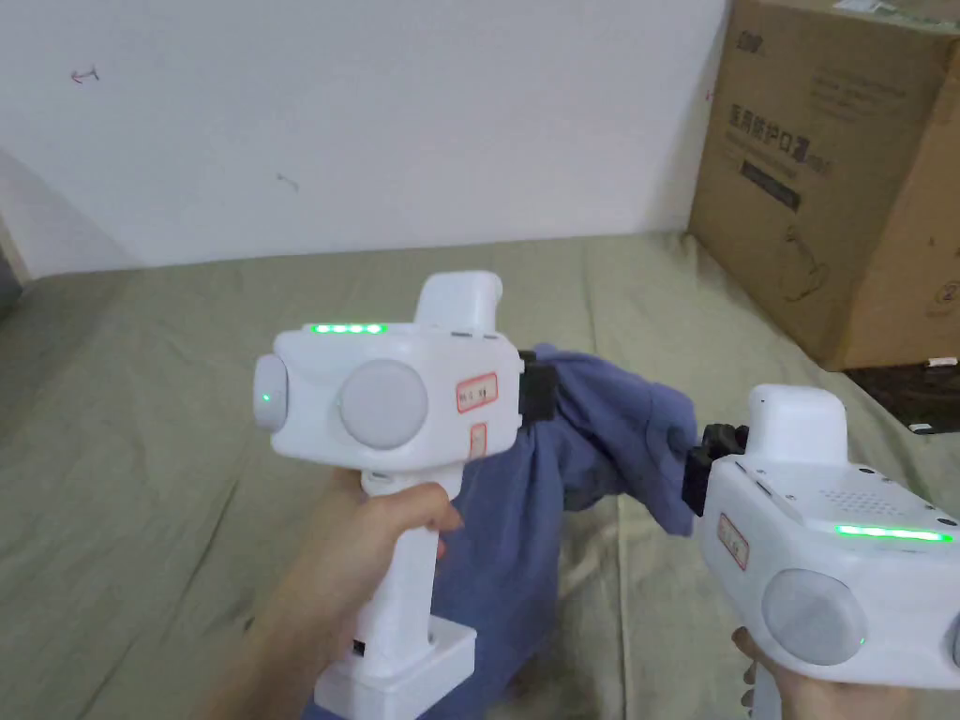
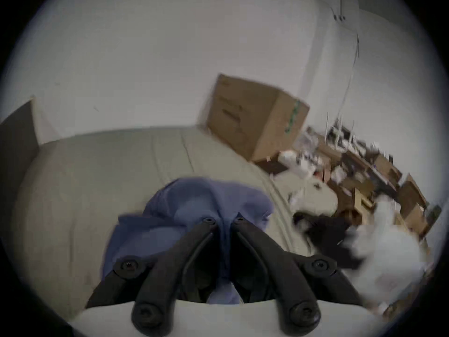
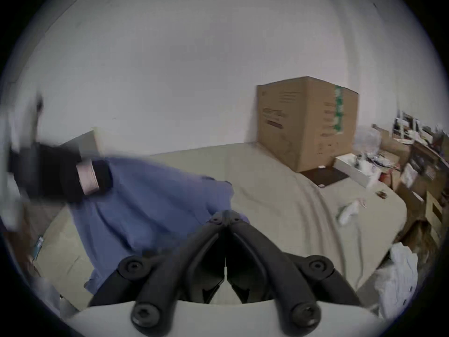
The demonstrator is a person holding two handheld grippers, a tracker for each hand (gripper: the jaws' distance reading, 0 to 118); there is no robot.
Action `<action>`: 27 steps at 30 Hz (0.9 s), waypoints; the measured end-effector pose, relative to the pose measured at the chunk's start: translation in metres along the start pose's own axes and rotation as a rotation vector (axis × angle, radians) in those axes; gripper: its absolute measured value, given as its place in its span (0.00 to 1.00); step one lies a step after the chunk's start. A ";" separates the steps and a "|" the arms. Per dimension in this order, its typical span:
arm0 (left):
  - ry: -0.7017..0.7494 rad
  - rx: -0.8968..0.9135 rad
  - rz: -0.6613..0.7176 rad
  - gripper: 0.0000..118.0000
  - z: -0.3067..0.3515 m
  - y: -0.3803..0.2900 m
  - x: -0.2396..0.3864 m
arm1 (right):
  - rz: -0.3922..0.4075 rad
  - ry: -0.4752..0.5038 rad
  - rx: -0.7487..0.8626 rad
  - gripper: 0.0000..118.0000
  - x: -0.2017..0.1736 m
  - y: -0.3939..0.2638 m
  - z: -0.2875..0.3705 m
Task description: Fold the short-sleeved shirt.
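Nearest, the 2 white grippers are held up above the bed; the left gripper [image 2: 224,223] has its jaws clenched on a bunched ridge of the blue shirt [image 1: 600,422]; the right gripper [image 3: 225,217] has its jaws pressed together on the shirt's other edge; the shirt hangs between them, its lower part trailing toward the olive sheet [image 1: 169,394]; farther back, a cardboard box [image 1: 825,178] stands against the white wall [image 1: 375,112].

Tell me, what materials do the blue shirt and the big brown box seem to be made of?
The shirt looks like soft matte woven fabric, perhaps cotton: it drapes and creases between the grippers. The box looks like plain brown cardboard: dull surface, sharp folded edges.
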State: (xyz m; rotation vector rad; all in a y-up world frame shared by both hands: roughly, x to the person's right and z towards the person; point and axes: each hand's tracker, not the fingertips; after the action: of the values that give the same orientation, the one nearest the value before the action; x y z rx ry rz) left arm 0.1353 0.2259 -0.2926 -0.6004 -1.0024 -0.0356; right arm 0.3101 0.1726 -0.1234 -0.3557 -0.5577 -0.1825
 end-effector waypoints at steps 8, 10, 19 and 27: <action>0.030 -0.498 -0.004 0.04 -0.127 -0.172 0.003 | -0.018 -0.049 -0.088 0.00 0.027 -0.027 -0.006; 0.049 -0.501 -0.024 0.04 -0.128 -0.190 0.006 | -0.021 -0.038 -0.111 0.00 0.024 -0.033 -0.010; 0.041 -0.385 0.073 0.95 -0.083 -0.148 -0.014 | 0.028 0.038 -0.154 0.00 -0.008 -0.040 -0.019; 0.174 -0.252 0.182 0.13 0.010 -0.131 -0.083 | 0.073 0.112 -0.188 0.00 -0.044 -0.047 -0.025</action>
State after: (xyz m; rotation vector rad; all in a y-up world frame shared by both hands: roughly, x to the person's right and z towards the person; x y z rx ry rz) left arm 0.0423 0.1011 -0.2953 -0.9020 -0.7767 -0.0522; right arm 0.2733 0.1234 -0.1540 -0.5440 -0.4169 -0.1839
